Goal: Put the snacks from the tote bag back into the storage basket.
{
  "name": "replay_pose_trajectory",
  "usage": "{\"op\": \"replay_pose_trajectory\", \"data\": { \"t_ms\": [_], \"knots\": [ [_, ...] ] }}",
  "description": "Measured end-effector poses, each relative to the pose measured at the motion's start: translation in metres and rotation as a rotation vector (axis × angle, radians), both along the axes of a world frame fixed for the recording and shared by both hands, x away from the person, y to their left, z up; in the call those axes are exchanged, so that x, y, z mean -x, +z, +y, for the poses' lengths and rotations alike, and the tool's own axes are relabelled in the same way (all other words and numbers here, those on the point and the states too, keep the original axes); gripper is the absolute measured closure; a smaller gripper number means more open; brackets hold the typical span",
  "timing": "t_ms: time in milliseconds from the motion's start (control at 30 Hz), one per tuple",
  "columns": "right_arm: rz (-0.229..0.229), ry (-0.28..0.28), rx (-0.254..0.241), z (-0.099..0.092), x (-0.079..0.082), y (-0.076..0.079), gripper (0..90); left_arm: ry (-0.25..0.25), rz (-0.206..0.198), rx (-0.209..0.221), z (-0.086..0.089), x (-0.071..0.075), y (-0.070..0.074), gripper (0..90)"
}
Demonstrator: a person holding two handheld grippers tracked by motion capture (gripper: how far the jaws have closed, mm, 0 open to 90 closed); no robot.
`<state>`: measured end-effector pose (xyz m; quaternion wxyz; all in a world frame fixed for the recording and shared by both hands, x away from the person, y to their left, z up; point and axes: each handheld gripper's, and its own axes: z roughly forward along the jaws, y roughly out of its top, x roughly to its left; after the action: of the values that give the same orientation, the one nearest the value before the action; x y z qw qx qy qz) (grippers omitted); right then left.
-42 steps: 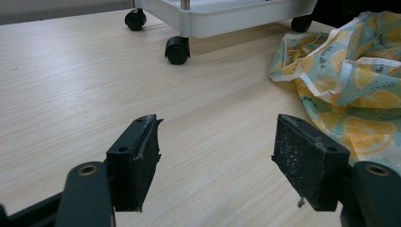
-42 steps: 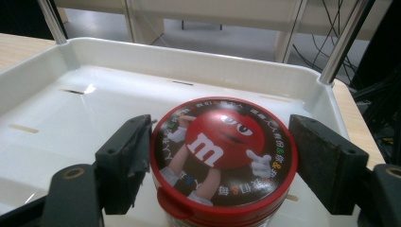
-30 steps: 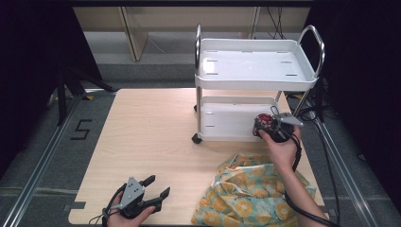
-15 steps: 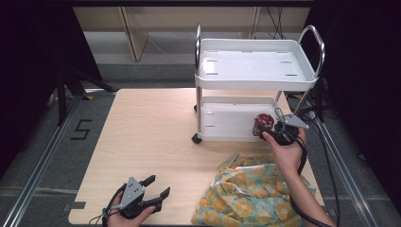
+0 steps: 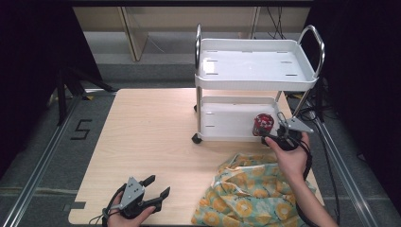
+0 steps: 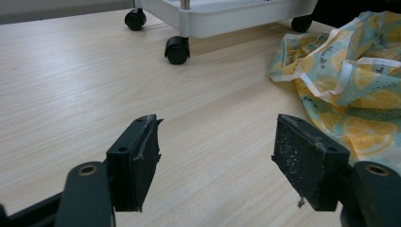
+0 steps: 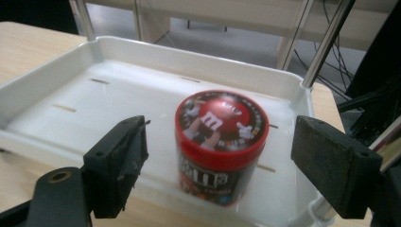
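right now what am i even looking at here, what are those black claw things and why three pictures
A person sits at a wooden table and holds a hand-operated gripper in each hand; no robot arm is involved. The black claws are each gripper's two jaws.

The high view is taken from a camera above the table. The other two come from cameras riding on the grippers, looking along their jaws.

On the table stand a white two-shelf cart on wheels and a crumpled lemon-print cloth.

The left gripper is near the table's front edge, jaws open, holding nothing. In its own view it faces the cloth and a cart wheel.

The right gripper is at the cart's lower shelf. Its jaws stand open on either side of a red candy can, which sits on the shelf, not gripped.
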<state>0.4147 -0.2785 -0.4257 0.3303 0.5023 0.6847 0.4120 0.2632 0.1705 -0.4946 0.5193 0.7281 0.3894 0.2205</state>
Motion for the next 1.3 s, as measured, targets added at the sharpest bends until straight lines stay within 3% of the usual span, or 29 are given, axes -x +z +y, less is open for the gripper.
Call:
{"op": "replay_pose_trajectory", "data": {
  "t_ms": [500,600,733,767,867,900,1133,1200,1233,1300],
  "knots": [
    [0.014,0.025,-0.021,-0.008,0.024,-0.001,20.1,-0.002,-0.005,-0.004,0.001,0.000,0.000,31.3],
    [-0.002,0.043,-0.001,-0.012,0.027,-0.001,20.1,0.001,-0.003,0.001,0.001,0.000,0.000,31.3],
    [0.003,0.026,-0.014,-0.014,0.035,-0.002,20.1,0.007,0.000,0.011,0.000,0.000,0.000,31.3],
    [-0.013,0.022,-0.014,-0.015,0.036,-0.003,20.1,0.002,-0.002,-0.003,0.001,0.000,0.000,31.3],
    [0.004,0.027,-0.022,-0.016,0.041,-0.003,20.1,0.004,-0.003,-0.008,0.001,0.000,0.000,31.3],
    [-0.005,0.031,-0.005,-0.018,0.042,-0.003,20.1,0.008,-0.001,-0.006,0.001,0.000,0.000,31.4],
    [0.006,0.040,-0.016,-0.018,0.054,-0.005,20.3,0.007,-0.001,0.001,0.001,0.000,0.000,31.3],
    [0.011,0.042,-0.008,-0.019,0.057,-0.006,20.3,0.009,-0.002,-0.004,0.001,0.000,0.000,31.3],
    [-0.010,0.061,0.017,-0.021,0.057,-0.007,20.2,0.006,-0.002,-0.002,0.001,0.000,0.000,31.3],
    [0.011,0.054,-0.008,-0.019,0.061,-0.008,20.3,0.008,-0.003,-0.003,0.002,0.000,0.000,31.4]
  ]
}}
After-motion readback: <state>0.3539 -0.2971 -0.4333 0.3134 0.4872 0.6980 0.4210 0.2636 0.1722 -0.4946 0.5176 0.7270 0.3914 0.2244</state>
